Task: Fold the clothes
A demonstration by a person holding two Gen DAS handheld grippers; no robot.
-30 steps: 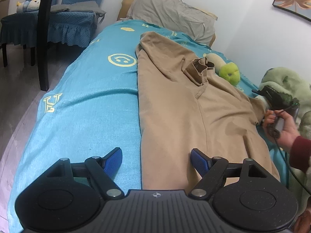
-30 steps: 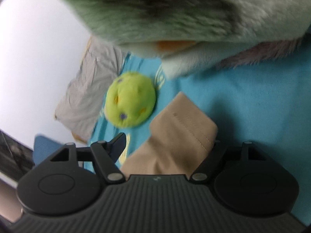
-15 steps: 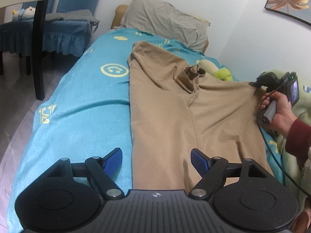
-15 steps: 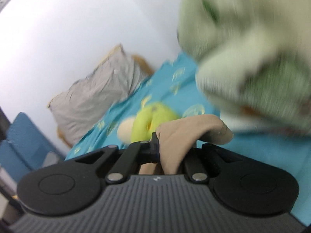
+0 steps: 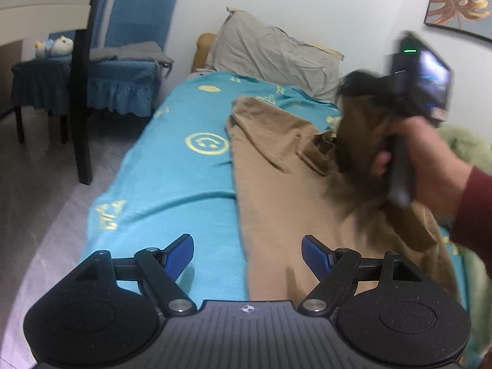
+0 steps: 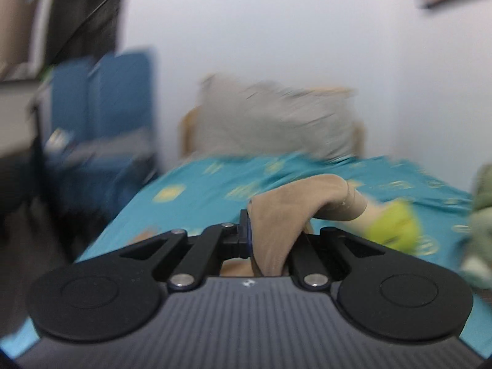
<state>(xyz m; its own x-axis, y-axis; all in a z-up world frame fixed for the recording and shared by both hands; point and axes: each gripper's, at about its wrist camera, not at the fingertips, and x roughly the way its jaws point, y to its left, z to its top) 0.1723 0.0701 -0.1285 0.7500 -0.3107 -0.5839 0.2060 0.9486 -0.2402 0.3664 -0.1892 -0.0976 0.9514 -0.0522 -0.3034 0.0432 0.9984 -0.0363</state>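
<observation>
A tan shirt point(image 5: 276, 184) lies spread on the teal bedspread point(image 5: 172, 178). My left gripper point(image 5: 247, 253) is open and empty, hovering over the shirt's near hem at its left edge. My right gripper point(image 6: 273, 240) is shut on the shirt's sleeve point(image 6: 292, 206), which folds over the fingers. In the left wrist view the right gripper point(image 5: 399, 98) is held in a hand and lifts the sleeve above the shirt's right half, blurred by motion.
A grey pillow point(image 5: 276, 55) leans at the head of the bed. A yellow-green plush toy point(image 6: 396, 227) and a green plush point(image 5: 470, 150) sit at the bed's right side. A blue chair point(image 5: 123, 70) and a dark table leg point(image 5: 81, 92) stand left of the bed.
My right gripper closed on the sleeve at the bed's right edge and has lifted it up and leftward over the shirt. My left gripper stayed open near the hem.
</observation>
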